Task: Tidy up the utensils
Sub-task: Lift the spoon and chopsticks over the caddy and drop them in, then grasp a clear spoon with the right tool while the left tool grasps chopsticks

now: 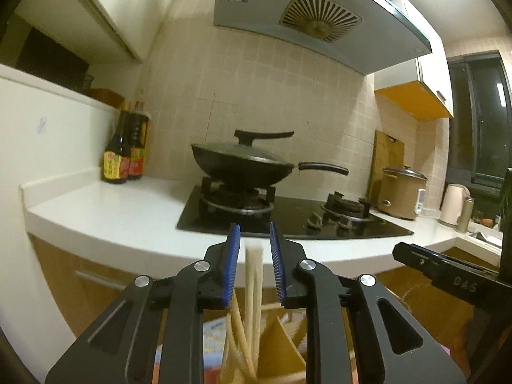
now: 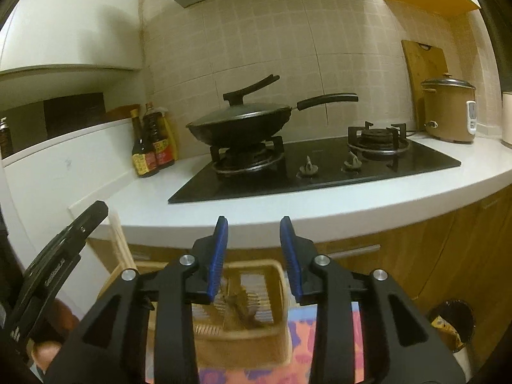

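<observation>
The left claw [image 1: 254, 240] hangs part open around the tops of pale chopsticks [image 1: 253, 275], its pads apart from them, so nothing is gripped. The chopsticks stand in a tan basket [image 2: 249, 336] below the counter [image 2: 288, 211] edge, over a patterned mat. The right claw [image 2: 254, 240] gapes wider, empty, above that basket. The sticks look light, stiff and smooth, apt to slip or fan apart; I judge a squeeze across the bundle just below the tips would hold best.
</observation>
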Motion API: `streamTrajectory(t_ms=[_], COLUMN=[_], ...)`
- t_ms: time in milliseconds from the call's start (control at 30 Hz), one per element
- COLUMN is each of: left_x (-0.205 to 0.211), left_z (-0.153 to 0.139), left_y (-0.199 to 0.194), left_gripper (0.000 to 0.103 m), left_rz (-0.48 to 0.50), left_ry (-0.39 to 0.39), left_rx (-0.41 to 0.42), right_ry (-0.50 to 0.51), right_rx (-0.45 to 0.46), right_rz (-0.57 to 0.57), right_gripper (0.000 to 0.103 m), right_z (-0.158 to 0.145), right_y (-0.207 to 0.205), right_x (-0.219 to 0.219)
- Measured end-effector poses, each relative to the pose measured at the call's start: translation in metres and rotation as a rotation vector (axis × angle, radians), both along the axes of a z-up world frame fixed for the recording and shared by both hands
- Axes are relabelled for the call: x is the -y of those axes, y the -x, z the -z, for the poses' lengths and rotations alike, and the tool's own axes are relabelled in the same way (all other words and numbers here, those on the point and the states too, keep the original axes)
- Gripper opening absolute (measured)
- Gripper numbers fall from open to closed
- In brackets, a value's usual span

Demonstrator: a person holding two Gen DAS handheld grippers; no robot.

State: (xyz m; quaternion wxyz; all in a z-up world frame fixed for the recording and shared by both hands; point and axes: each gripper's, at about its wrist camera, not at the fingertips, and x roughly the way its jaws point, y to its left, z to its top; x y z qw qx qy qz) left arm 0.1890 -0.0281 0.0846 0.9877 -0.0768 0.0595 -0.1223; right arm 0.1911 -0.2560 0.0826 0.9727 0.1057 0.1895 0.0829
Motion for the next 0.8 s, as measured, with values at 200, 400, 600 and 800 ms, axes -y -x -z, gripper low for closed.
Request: streamTrajectory(t_ms=[200,400,600,800], left_x=[-0.022,-0.039,-0.043,-0.044], left_z=[-0.002,0.008,0.035,0.072], left_y=[0.035,0.072,0.103,0.120], left_gripper=[0.044,0.051,0.051,0.050], left_rz=[0.050,0.126,0.148,0.179], left_ry=[0.029,0.059,0.025,-0.025], left_rx=[-0.045,-0.139,-0.250,-0.432], right_ry=[0.006,0.010,-0.007,0.010], right_rx=[-0.056,-0.116,-0.200,-0.336], right_rz=[-0.018,-0.028,-0.038,-0.063], right_gripper=[0.031,0.031,0.031,0.031], right_z=[0.003,0.016,0.037,0.068], right_y=[0.042,0.082,0.117,0.141], right_x=[0.001,0.000,0.001,-0.004])
